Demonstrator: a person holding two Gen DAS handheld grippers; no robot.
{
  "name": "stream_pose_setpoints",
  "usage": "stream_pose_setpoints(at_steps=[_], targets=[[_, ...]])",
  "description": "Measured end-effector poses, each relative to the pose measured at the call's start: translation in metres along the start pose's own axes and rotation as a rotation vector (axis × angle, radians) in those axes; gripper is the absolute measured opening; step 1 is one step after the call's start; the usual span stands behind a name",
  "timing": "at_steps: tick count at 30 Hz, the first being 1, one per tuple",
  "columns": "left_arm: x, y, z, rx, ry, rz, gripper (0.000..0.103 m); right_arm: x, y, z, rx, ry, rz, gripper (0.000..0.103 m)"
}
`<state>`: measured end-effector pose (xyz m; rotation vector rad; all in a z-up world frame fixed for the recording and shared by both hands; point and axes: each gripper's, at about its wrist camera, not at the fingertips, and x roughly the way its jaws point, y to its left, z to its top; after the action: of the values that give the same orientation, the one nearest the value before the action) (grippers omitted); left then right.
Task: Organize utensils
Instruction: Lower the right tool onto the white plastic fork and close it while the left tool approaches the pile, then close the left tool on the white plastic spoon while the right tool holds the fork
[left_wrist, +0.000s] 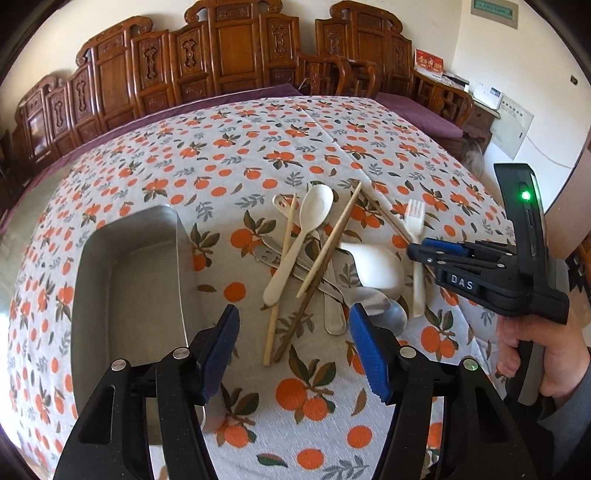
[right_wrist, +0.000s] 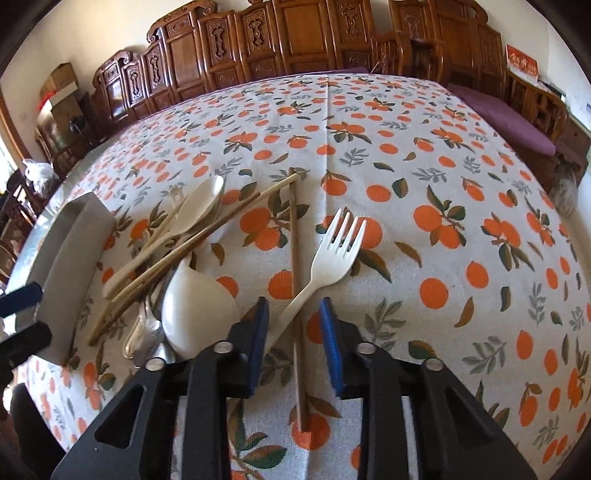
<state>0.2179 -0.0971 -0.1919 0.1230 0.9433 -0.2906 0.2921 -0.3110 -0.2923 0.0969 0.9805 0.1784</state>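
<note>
Both grippers hang over the table: the left gripper (left_wrist: 293, 345) has its blue pads well apart with nothing between them, poised above the near ends of the chopsticks, while the right gripper (right_wrist: 293, 332) has its blue pads drawn to a narrow gap that straddles the handle of the white plastic fork (right_wrist: 327, 258) and a dark wooden chopstick (right_wrist: 295, 280) crossing under it; the pads (right_wrist: 258, 332) stand just clear on either side, so nothing is clamped. In the left wrist view the right gripper comes in from the right edge, held in a person's hand (left_wrist: 546, 354), with a green light glowing on its body. A tablecloth (right_wrist: 424, 177) printed with oranges and leaves covers the whole table, and carved wooden chairs (left_wrist: 229, 55) line its far side. On the left of the cloth sits a rectangular metal tray (left_wrist: 125, 280), bare inside. Just to the right of the tray lies the heap of utensils: a broad white soup spoon (left_wrist: 376, 267) resting on its side, a long cream spoon (left_wrist: 299, 240) laid diagonally across the pile, pale bamboo chopsticks (left_wrist: 328, 243) criss-crossing over it, and metal spoons (left_wrist: 334, 317) underneath with their handles pointing toward the camera. A small white spoon (left_wrist: 280, 203) peeks out at the far edge of the heap. The fork lies apart from the pile on its right, tines away from the camera.
</note>
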Motion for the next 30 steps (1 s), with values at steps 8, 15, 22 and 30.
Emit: stream_pose_setpoints(at_steps=[8, 15, 22, 30], targets=[[0.0, 0.002, 0.012, 0.007, -0.006, 0.035, 0.059, -0.009, -0.017, 0.004, 0.075, -0.016, 0.078, 0.004], [0.012, 0.006, 0.021, 0.011, 0.018, 0.052, 0.059, -0.023, -0.02, 0.009, 0.092, -0.064, 0.115, 0.004], [0.034, 0.007, 0.041, 0.046, 0.055, 0.038, 0.047, -0.027, -0.023, 0.012, 0.095, -0.08, 0.111, 0.004], [0.067, 0.006, 0.055, 0.067, 0.122, 0.005, 0.037, -0.027, -0.022, 0.012, 0.091, -0.082, 0.111, 0.004]])
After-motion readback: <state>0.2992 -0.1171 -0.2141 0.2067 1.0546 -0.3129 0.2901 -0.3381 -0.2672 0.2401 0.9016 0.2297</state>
